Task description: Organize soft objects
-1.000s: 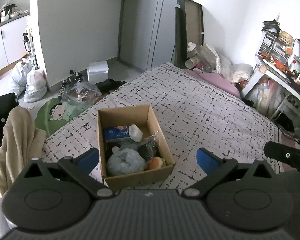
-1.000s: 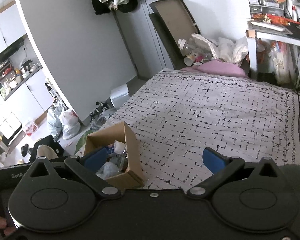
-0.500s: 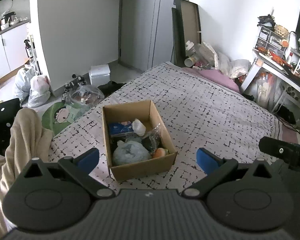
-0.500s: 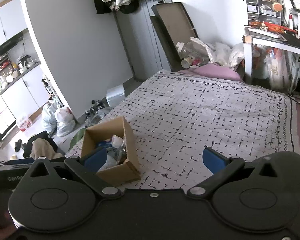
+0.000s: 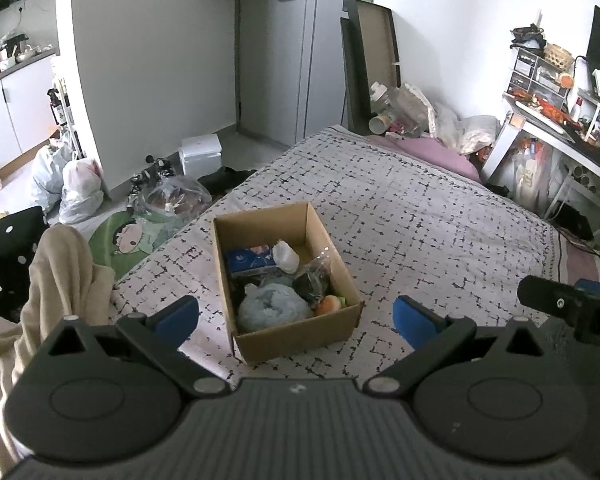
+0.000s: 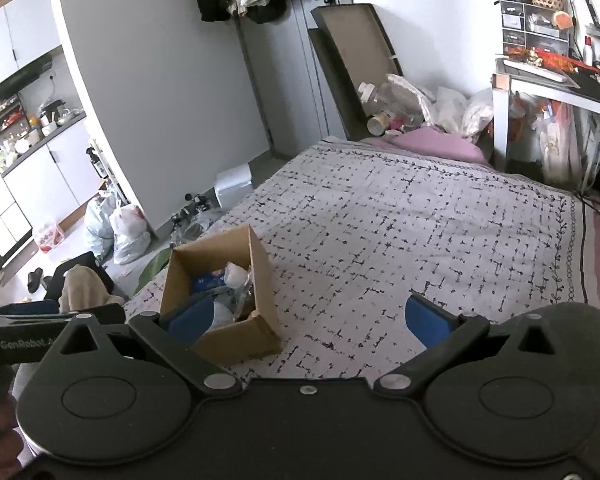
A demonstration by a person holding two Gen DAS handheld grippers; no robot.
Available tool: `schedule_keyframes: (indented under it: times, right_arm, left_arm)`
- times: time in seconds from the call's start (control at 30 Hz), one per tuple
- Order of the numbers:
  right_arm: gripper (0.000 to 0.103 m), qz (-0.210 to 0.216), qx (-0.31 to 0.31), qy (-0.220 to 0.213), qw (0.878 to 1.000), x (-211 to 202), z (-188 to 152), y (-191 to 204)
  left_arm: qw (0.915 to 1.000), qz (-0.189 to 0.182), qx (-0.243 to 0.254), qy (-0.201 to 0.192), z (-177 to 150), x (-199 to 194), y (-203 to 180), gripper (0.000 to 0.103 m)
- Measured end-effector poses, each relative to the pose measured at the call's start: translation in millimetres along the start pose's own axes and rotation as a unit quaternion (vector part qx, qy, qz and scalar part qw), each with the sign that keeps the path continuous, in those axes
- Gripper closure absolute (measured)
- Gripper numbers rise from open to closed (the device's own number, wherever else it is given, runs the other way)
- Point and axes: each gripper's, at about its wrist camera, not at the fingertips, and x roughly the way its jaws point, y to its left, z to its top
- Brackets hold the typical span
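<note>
Left wrist: cardboard box [image 5: 296, 336] full of soft items [image 5: 274, 307].

A bed [image 5: 420, 216] in a black-flecked cover carries one open cardboard box [image 5: 296, 338] near its edge.

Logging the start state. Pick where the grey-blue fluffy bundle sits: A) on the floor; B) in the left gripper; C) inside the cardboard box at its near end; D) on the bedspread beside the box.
C: the grey-blue bundle lies inside the cardboard box, against its near wall.
</note>
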Motion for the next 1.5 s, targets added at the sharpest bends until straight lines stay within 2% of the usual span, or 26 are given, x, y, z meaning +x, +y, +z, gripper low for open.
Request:
schedule_keyframes:
  times: [1.5]
  right_arm:
    - [0.000, -0.013, -0.009, 0.008, 1.000, 3.5, -0.9, 1.6]
  left_arm:
    - [0.9999, -0.008, -0.004, 0.012, 1.7, 5.9, 1.7, 0.000]
